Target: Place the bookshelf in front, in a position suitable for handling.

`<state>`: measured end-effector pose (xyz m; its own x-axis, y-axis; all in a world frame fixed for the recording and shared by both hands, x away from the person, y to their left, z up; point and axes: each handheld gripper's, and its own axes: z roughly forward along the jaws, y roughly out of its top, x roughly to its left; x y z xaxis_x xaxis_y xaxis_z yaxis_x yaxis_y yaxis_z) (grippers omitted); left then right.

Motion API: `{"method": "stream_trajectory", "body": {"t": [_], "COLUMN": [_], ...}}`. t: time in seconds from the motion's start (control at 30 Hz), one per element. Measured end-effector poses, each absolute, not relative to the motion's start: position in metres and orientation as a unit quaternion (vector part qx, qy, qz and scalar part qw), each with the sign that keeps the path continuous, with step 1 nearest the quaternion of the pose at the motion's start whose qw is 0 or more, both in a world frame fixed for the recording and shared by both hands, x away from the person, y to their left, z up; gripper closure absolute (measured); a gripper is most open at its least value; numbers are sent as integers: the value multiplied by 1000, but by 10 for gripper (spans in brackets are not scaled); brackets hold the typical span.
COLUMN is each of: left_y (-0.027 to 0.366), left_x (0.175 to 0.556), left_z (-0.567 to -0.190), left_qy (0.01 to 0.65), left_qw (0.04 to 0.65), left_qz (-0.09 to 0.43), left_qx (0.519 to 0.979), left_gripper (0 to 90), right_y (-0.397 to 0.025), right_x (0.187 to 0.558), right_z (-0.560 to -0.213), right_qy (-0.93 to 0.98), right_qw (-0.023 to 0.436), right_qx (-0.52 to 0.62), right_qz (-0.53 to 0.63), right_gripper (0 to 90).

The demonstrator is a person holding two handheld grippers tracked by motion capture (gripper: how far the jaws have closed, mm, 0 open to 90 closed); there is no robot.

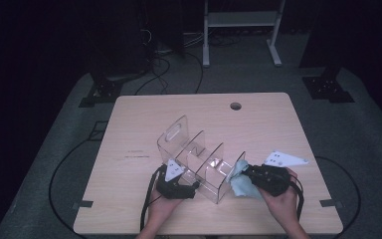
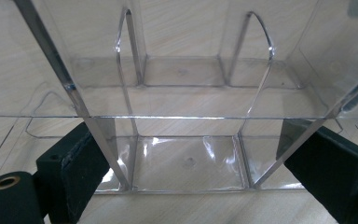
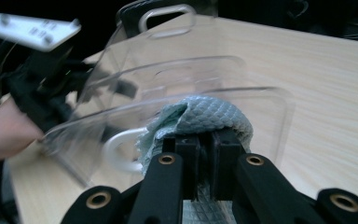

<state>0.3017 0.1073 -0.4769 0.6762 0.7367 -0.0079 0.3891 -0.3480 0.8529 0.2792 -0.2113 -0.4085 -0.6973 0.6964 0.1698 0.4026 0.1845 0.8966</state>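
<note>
Your right claw (image 3: 204, 140) pinches the soft, limp cloth (image 3: 205, 119) against the clear organizer's (image 1: 194, 154) end wall; your left claw (image 2: 186, 163) stands open astride its near wall. Rigid, slippery, light: brace it there.

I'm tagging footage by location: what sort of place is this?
Probably a lab or recording studio: a lone light wooden table on grey carpet, black cables across the floor, dark surroundings, and a white metal frame behind.

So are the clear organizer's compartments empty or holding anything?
Empty: the clear organizer shows bare floors between its dividers; the cloth presses its outer end wall.
</note>
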Motion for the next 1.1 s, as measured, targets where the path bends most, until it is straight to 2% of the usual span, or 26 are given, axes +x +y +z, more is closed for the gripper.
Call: {"method": "stream_trajectory", "body": {"t": [0.17, 0.4, 0.57, 0.67, 0.73, 0.97, 1.1], "left_y": [107, 107, 107, 107, 106, 106, 107], "left_x": [302, 302, 302, 302, 302, 302, 302], "left_z": [-477, -476, -476, -476, -476, -476, -476], "left_qy": [352, 354, 354, 354, 353, 354, 351], "left_qw": [449, 448, 445, 446, 448, 449, 448], "left_qz": [193, 193, 193, 192, 195, 195, 192], "left_qx": [798, 798, 800, 799, 798, 797, 799], "left_gripper": [85, 85, 85, 86, 86, 86, 86], "right_y": [-233, -229, -216, -207, -212, -229, -229], "right_x": [301, 333, 328, 322, 329, 353, 347], "right_z": [-396, -375, -366, -363, -365, -379, -378], "right_qy": [740, 771, 788, 803, 797, 789, 781], "right_qw": [173, 136, 96, 106, 95, 98, 87], "right_qx": [387, 377, 351, 335, 348, 394, 395], "right_qz": [522, 495, 497, 481, 484, 461, 476], "right_gripper": [842, 845, 849, 849, 850, 850, 850]}}
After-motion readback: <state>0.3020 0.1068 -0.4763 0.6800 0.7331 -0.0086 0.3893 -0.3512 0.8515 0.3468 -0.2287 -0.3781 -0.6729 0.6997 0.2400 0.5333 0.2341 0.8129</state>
